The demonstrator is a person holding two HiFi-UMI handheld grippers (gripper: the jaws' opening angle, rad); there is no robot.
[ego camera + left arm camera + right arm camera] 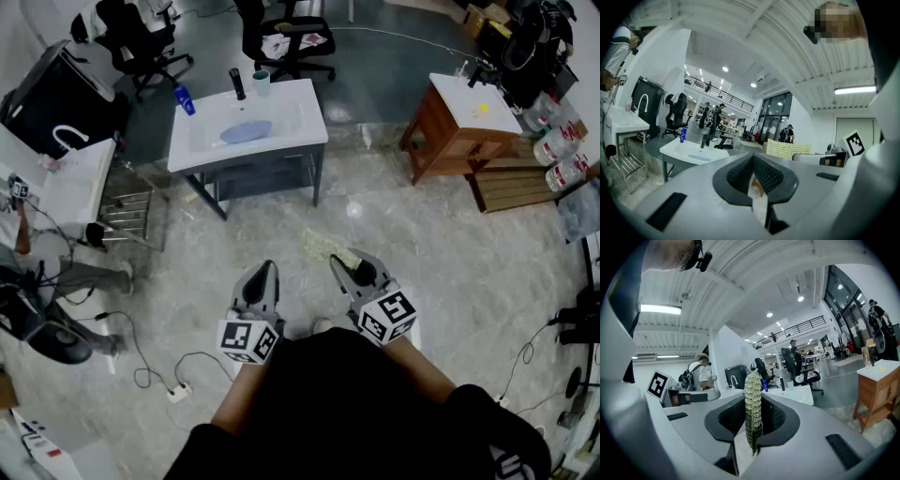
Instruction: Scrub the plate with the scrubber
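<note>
A blue plate (247, 132) lies in the basin of a white sink table (281, 141) several steps ahead of me; in the left gripper view the plate (697, 158) shows as a thin bluish strip. My right gripper (343, 268) is shut on a yellow-green scrubber (322, 246), which sticks out past its tips. In the right gripper view the scrubber (753, 399) stands edge-on between the pads of the right gripper (753, 420). My left gripper (268, 273) is shut with nothing in it, its pads together (753, 164). Both grippers are held low in front of my body, far from the sink.
On the sink stand a black tap (237, 82), a blue bottle (185, 99) and a cup (261, 80). A wooden stand with a white basin (464, 117) is at the right, another sink (80, 178) at the left, office chairs (286, 37) behind. Cables (159, 375) trail on the floor.
</note>
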